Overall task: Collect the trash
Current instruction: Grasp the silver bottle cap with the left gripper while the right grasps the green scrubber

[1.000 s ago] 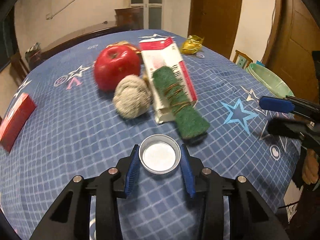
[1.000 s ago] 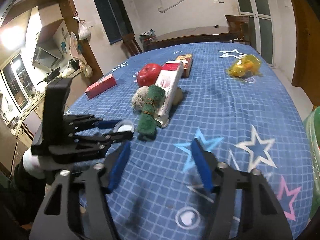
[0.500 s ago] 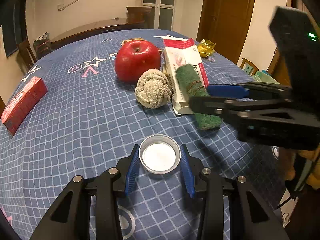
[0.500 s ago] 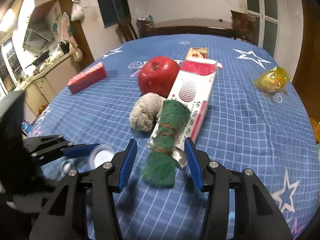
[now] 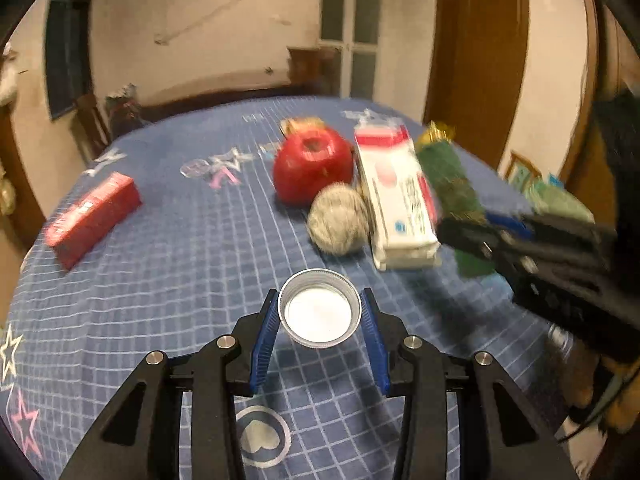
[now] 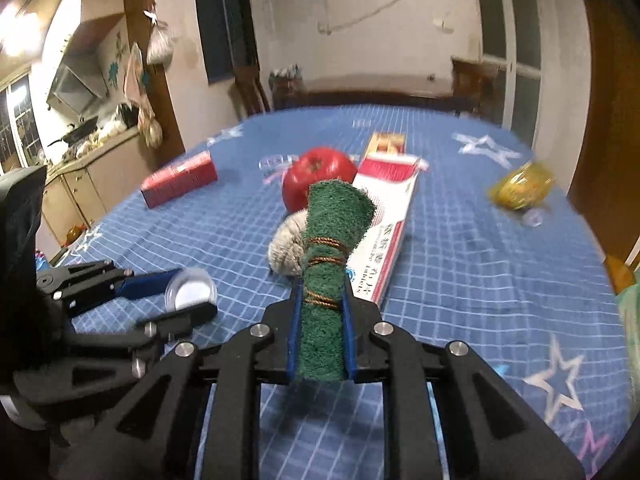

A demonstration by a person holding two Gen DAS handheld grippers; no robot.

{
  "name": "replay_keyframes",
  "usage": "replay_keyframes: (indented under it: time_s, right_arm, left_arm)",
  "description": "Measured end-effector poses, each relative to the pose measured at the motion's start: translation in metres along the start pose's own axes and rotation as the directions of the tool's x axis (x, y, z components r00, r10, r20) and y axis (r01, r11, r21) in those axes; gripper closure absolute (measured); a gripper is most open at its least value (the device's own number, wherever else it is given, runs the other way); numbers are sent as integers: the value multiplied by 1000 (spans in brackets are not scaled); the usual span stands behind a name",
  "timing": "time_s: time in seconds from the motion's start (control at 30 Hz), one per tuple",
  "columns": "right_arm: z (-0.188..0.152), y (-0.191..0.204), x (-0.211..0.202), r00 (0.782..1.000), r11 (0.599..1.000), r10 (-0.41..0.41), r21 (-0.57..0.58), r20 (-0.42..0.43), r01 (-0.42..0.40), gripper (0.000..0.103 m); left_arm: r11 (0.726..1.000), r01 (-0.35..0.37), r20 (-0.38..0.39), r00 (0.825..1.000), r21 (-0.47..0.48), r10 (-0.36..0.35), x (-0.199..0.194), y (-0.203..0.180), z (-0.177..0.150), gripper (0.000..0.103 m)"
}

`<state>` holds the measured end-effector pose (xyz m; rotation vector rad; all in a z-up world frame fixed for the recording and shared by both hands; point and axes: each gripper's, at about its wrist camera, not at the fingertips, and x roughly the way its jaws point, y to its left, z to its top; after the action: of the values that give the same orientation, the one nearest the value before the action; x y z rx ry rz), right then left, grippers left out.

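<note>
The left hand-held gripper (image 5: pixel 320 320) is clamped on a round metal jar lid (image 5: pixel 319 308), its blue pads pressed against the lid's rim on both sides, the white inside facing up; the lid sits above the blue checked tabletop (image 5: pixel 180 264). The right hand-held gripper (image 6: pixel 322 320) is clamped on a rolled green scouring pad (image 6: pixel 326 264) bound with brown cord, which sticks out forward and upward between the pads, clear of the tabletop. Near the middle of the tabletop lie a red apple (image 5: pixel 314 170), a grey fuzzy ball (image 5: pixel 338 224) just beside it, and a white-and-red tablet box (image 5: pixel 396 200) touching the ball. A red box (image 5: pixel 92 218) lies toward the left edge, and a crumpled yellow wrapper (image 6: pixel 520 186) toward the right edge.
</note>
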<state>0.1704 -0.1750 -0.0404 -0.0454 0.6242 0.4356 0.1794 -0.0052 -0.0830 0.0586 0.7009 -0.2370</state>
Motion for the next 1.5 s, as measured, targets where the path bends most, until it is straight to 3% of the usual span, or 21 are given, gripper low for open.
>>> replay_keyframes:
  time_s: [0.23,0.43,0.6,0.67,1.0,1.5]
  right_arm:
    - [-3,10,-55,985,997,-70,-32,158,76,88]
    - [-12,15,-87,957,990,-120,-42,266,136,88]
    - [-17,12,-102,938,989,-124,-31,324,142,88]
    - [-16,9,-105,935,990,-124,-23,333,139,88]
    - [-20,4,-116,932,990,-134,6,336,140,87]
    - [-27,0,-122,945,992,-127,16,300,128,87]
  left_arm:
    - [997,-67,192,979,-32,72,-62,-21,6,61]
    - [992,-121,315,940,-48,130,-104,-44,-4,61]
    - [985,-162,409,897,-52,169,-131,-62,-12,61]
    - [985,-162,420,892,-51,169,-136,-66,-13,61]
    - [989,-139,391,909,-40,144,-137,-76,-13,61]
    - [990,-134,372,918,-32,137,-129,-82,-11,61]
